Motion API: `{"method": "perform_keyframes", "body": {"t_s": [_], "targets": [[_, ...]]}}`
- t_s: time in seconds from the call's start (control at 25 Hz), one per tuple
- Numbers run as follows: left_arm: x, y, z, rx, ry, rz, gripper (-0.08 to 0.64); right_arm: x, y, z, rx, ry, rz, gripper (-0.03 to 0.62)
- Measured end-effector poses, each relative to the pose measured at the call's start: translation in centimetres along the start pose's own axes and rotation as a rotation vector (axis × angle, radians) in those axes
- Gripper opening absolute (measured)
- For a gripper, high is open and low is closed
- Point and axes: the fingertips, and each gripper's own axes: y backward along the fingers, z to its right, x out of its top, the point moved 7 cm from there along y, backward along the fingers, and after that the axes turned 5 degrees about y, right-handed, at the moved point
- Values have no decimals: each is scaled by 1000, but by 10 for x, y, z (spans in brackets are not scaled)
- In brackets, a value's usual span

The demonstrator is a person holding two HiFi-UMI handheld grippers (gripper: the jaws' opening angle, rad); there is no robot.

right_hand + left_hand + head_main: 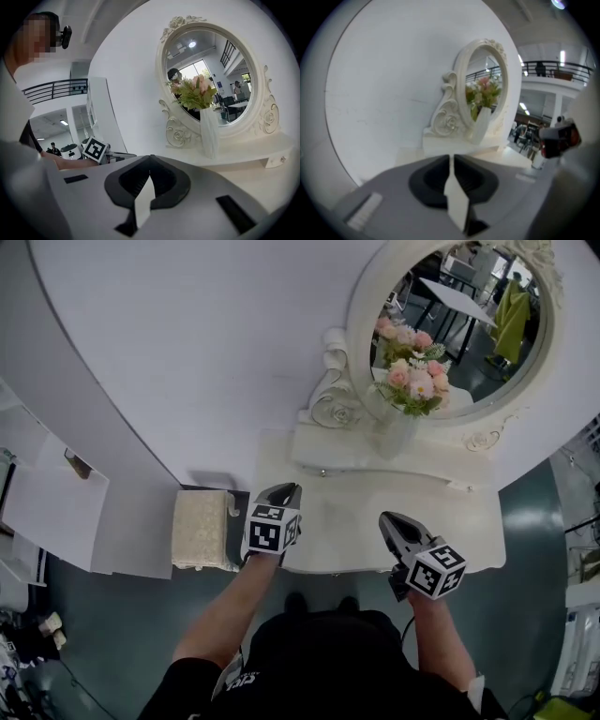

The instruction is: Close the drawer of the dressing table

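Observation:
The white dressing table (pixel 361 521) stands against the curved white wall, its top seen from above. No open drawer shows in any view; the table's front face is hidden under its top. A low shelf (pixel 375 457) under the mirror carries small knobs. My left gripper (pixel 286 489) hovers over the table's front left corner, jaws almost together with only a thin slit and nothing between them (pixel 451 158). My right gripper (pixel 386 519) hangs over the front edge further right, jaws together and empty (pixel 150 159). Both point toward the mirror.
An oval mirror (pixel 459 324) in a carved white frame stands at the table's back, with a vase of pink flowers (pixel 412 381) before it. A cream padded stool (pixel 200 529) sits left of the table. White cabinets (pixel 56 502) line the far left.

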Motion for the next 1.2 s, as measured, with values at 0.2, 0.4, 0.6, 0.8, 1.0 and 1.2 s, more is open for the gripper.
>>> {"method": "perform_keyframes", "body": {"t_s": [0.2, 0.4, 0.6, 0.8, 1.0, 1.2], "targets": [[21, 12, 18, 15, -17, 52, 31, 10, 11, 15, 20, 4, 57, -6], [40, 12, 55, 30, -47, 92, 28, 28, 33, 43, 52, 29, 102, -6], [52, 9, 97, 57, -55, 136, 26, 43, 57, 77, 82, 64, 128, -5], [48, 3, 140, 82, -31, 157, 23, 50, 79, 110, 101, 70, 157, -5], [57, -2, 182, 86, -86, 195, 20, 57, 102, 134, 130, 100, 199, -6], [75, -2, 201, 63, -118, 229, 17, 71, 112, 140, 173, 168, 227, -6]]}}
